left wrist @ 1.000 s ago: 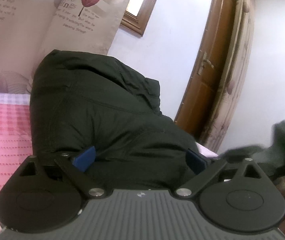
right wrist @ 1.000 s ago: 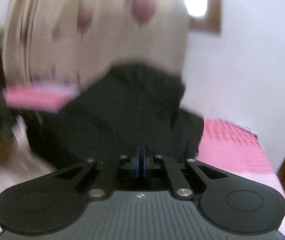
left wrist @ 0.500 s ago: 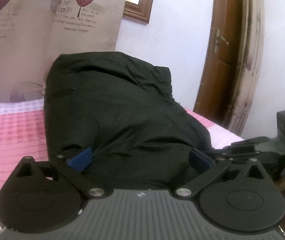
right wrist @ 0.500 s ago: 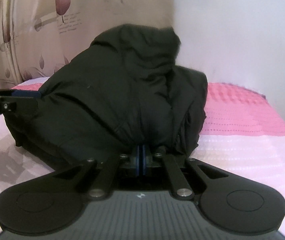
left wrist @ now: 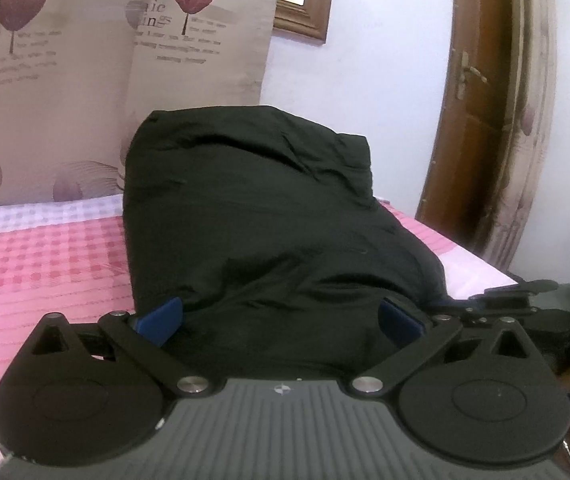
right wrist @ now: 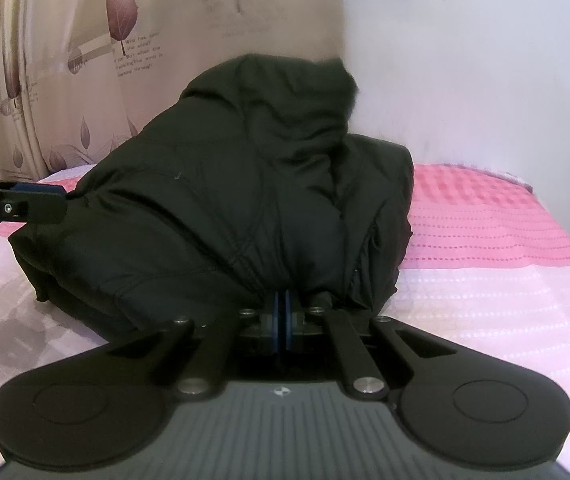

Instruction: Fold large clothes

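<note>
**Right fingers pinching the jacket, left fingers spread wide at its near side**

Now the bulky black padded jacket [left wrist: 269, 240] sits heaped on the pink-and-white chequered bed [left wrist: 45, 264], its upper part bunched into a tall mound in front of the beige leaf-print curtain [left wrist: 85, 80]. The left gripper [left wrist: 281, 322] points slightly downward at the heap's near side; its jaws have just been opening and its blue-padded fingers [left wrist: 163, 318] now stand spread as wide as they go, dark fabric bulging between them. Whether the pads touch the cloth cannot be told. In the right wrist view that same tool enters from the left edge, one finger lying just beside the garment's left flank.

The right gripper [right wrist: 283, 312] also tilts gently downward, low over the bed at the jacket's front edge. Its fingers [right wrist: 275, 316] are pressed together, and a fold of the black fabric runs into the narrow seam between the blue pads, so they appear to pinch the hem there. From the left wrist camera, this tool shows at the right edge, near a brown wooden door [left wrist: 481, 100] set in the white wall [left wrist: 365, 88].
</note>
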`<state>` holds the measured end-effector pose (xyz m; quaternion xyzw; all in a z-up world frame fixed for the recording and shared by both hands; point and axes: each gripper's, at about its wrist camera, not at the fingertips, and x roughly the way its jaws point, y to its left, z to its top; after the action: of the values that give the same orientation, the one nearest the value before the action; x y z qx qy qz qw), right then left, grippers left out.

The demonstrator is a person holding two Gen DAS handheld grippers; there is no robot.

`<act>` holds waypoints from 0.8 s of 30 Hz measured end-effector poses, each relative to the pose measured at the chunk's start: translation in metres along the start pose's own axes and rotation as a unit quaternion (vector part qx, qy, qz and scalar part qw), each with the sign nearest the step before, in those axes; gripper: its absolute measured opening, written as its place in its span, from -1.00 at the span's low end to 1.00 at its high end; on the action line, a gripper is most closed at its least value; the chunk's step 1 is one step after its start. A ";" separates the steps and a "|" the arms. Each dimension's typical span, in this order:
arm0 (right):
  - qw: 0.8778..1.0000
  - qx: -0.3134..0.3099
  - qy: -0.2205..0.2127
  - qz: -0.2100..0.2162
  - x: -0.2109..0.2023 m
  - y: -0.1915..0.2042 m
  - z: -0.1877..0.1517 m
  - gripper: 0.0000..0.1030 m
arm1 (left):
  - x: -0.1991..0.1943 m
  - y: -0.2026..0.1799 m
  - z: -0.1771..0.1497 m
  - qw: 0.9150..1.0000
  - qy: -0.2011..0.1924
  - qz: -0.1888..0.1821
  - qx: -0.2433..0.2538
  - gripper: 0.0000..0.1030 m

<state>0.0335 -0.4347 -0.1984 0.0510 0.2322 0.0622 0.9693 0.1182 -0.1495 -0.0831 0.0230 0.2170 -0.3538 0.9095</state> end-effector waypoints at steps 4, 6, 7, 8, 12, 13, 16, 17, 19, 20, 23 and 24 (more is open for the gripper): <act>1.000 -0.004 -0.003 -0.005 -0.002 0.003 0.000 -0.94 | -0.006 0.004 0.009 1.000 -0.006 0.018 -0.013 1.00; 1.000 -0.006 -0.005 -0.008 -0.003 0.004 0.000 -0.94 | -0.013 0.012 0.015 0.999 -0.025 0.025 -0.026 1.00; 1.000 -0.008 -0.008 -0.010 -0.003 0.005 0.000 -0.94 | -0.016 0.020 0.018 0.998 -0.034 0.031 -0.036 1.00; 1.000 -0.012 -0.011 -0.013 -0.005 0.006 -0.001 -0.94 | -0.017 0.027 0.021 0.998 -0.040 0.034 -0.047 1.00; 0.999 -0.014 -0.021 -0.021 -0.009 0.008 -0.001 -0.94 | -0.008 0.069 0.023 0.992 -0.034 0.006 -0.119 1.00; 0.999 -0.012 -0.025 -0.022 -0.010 0.009 -0.002 -0.94 | -0.002 0.076 0.023 0.991 -0.024 -0.005 -0.130 1.00; 0.999 0.001 -0.035 -0.027 -0.015 0.009 -0.003 -0.92 | 0.020 0.083 0.020 0.992 0.016 -0.022 -0.125 1.00; 0.999 0.007 -0.039 -0.028 -0.018 0.009 -0.003 -0.90 | 0.025 0.083 0.018 0.992 0.026 -0.026 -0.118 1.00; 0.998 0.017 -0.044 -0.028 -0.022 0.009 -0.003 -0.83 | 0.032 0.079 0.015 0.994 0.032 -0.031 -0.102 1.00; 0.998 0.026 -0.046 -0.028 -0.025 0.007 -0.001 -0.68 | 0.034 0.078 0.014 0.994 0.033 -0.031 -0.097 1.00; 0.996 0.060 -0.066 -0.028 -0.036 -0.003 0.008 1.00 | 0.038 0.081 0.013 0.994 0.032 -0.043 -0.099 1.00; 0.994 0.068 -0.075 -0.038 -0.040 -0.006 0.011 1.00 | 0.039 0.083 0.013 0.993 0.032 -0.047 -0.101 1.00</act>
<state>0.0038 -0.4473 -0.1718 0.1124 0.1648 0.0056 0.9799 0.2031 -0.1146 -0.0972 -0.0678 0.2811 -0.3711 0.8824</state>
